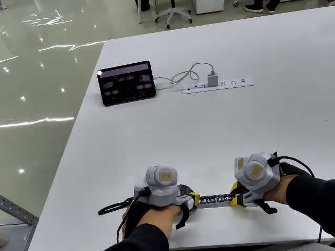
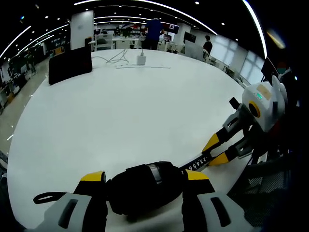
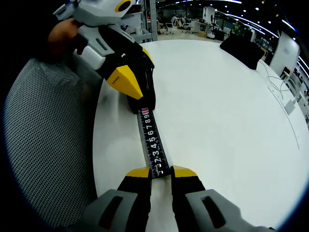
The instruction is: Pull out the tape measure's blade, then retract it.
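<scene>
— How are the left tongs [image 2: 145, 176] set?

— They are closed on the black case [image 2: 145, 189] of the tape measure. It is gripped from both sides between the yellow tips and rested on the white counter [image 2: 125, 106], close to the near edge.

— And the right tongs [image 3: 161, 172]?

— They are narrowed to a slit, and the free end of the blade [image 3: 151, 137] is pinched in it. The hook itself is hidden by the tips.

— How is the blade laid?

— It is drawn out a short way and stretched straight between the two pairs of tongs, low over the counter; whether the surface is touched cannot be told. In the right gripper view, black numerals up to nine are read along it, with a red mark next to the case.

— What is seen further out?

— In the head view a dark tablet [image 1: 126, 82] is propped at the far left part of the counter, its screen lit. To its right a white power strip [image 1: 218, 84] is laid, with a white charger [image 1: 212, 79] plugged in and a pale cable [image 1: 180, 76] run toward the tablet. All of these are well apart from the tape measure. A glossy floor [image 1: 42, 78] is seen beyond the counter's left edge.
</scene>
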Demonstrator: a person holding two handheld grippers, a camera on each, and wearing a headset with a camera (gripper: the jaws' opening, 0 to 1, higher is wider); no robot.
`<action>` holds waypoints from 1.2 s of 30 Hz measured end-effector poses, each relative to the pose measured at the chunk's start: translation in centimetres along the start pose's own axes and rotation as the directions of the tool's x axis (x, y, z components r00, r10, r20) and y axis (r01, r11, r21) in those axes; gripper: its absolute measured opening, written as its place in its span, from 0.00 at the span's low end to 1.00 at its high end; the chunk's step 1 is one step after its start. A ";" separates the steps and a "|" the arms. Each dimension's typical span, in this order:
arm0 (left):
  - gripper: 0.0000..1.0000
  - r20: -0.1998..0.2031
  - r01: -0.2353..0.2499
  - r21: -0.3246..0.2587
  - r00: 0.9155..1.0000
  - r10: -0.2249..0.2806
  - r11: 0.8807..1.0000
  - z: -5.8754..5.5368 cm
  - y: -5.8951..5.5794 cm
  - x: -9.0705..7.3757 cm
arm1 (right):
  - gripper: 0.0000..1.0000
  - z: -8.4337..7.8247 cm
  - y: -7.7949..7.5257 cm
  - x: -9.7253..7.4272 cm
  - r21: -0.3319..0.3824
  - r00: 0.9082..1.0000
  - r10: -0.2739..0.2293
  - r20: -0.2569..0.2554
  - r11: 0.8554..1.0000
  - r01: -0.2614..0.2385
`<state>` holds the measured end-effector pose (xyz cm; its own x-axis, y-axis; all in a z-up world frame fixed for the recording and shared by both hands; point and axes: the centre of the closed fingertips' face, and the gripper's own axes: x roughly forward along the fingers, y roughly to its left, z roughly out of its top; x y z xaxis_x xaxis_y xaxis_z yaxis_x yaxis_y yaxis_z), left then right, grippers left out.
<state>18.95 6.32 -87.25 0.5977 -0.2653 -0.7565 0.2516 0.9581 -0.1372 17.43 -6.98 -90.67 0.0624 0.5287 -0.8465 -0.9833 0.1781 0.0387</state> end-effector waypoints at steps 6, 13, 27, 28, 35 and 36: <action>0.58 0.004 0.012 0.000 1.000 -0.012 1.000 0.1 -0.1 0.0 | 0.11 0.1 0.1 0.0 0.027 0.998 0.022 0.052 0.999 -0.023; 0.58 0.008 0.012 0.000 1.000 -0.012 1.000 0.1 -0.1 0.1 | 0.11 0.6 0.3 0.4 0.000 0.999 0.016 0.047 1.000 -0.016; 0.58 0.021 0.013 0.002 1.000 -0.013 1.000 0.2 -0.1 0.1 | 0.11 1.0 0.3 0.5 -0.015 0.999 0.018 0.051 1.000 -0.017; 0.58 0.021 0.013 0.001 1.000 -0.013 1.000 0.2 -0.1 0.1 | 0.11 1.0 0.4 0.5 -0.018 0.999 0.017 0.050 1.000 -0.016; 0.58 0.024 0.014 0.000 1.000 -0.014 1.000 0.2 -0.1 0.1 | 0.10 1.2 0.3 0.7 -0.025 0.999 0.016 0.045 1.000 -0.015; 0.58 0.024 0.014 0.000 1.000 -0.014 1.000 0.2 -0.1 0.1 | 0.11 1.2 0.3 0.7 -0.025 0.999 0.015 0.044 1.000 -0.014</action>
<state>19.13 6.16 -87.22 0.6120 -0.2814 -0.7391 0.2599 0.9542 -0.1481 17.42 -5.56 -90.60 0.0548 0.5676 -0.8215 -0.9880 0.1497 0.0375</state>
